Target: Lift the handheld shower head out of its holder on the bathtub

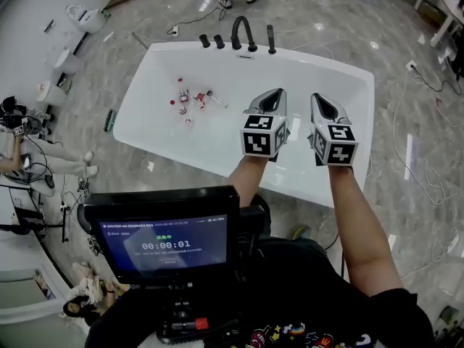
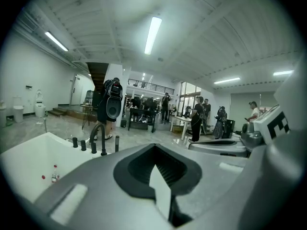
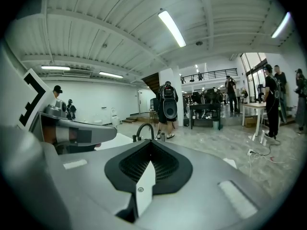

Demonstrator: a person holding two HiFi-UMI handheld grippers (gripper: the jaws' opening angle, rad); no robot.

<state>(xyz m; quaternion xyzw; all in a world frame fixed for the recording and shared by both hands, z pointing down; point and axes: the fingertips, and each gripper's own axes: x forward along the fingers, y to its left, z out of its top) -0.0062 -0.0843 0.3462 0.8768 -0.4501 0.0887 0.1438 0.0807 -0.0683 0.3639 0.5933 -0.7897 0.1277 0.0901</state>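
The handheld shower head (image 1: pixel 271 39) is a slim dark stick standing upright in its holder on the far rim of the white bathtub (image 1: pixel 145 85), right of the arched spout (image 1: pixel 243 31). It also shows in the left gripper view, the shower head (image 2: pixel 117 143) beside the spout (image 2: pixel 98 135), and small in the right gripper view (image 3: pixel 163 137). My left gripper (image 1: pixel 272 94) and right gripper (image 1: pixel 320 100) hover side by side over the tub's near right part, well short of the fittings. Both are shut with nothing between them: left gripper (image 2: pixel 156 169), right gripper (image 3: pixel 148 169).
Two dark knobs (image 1: pixel 212 40) stand left of the spout. Several small bottles and caps (image 1: pixel 190 101) lie inside the tub. A monitor (image 1: pixel 163 241) is mounted at my chest. Cables (image 1: pixel 424 158) trail on the marble floor; people stand beyond the tub (image 2: pixel 109 107).
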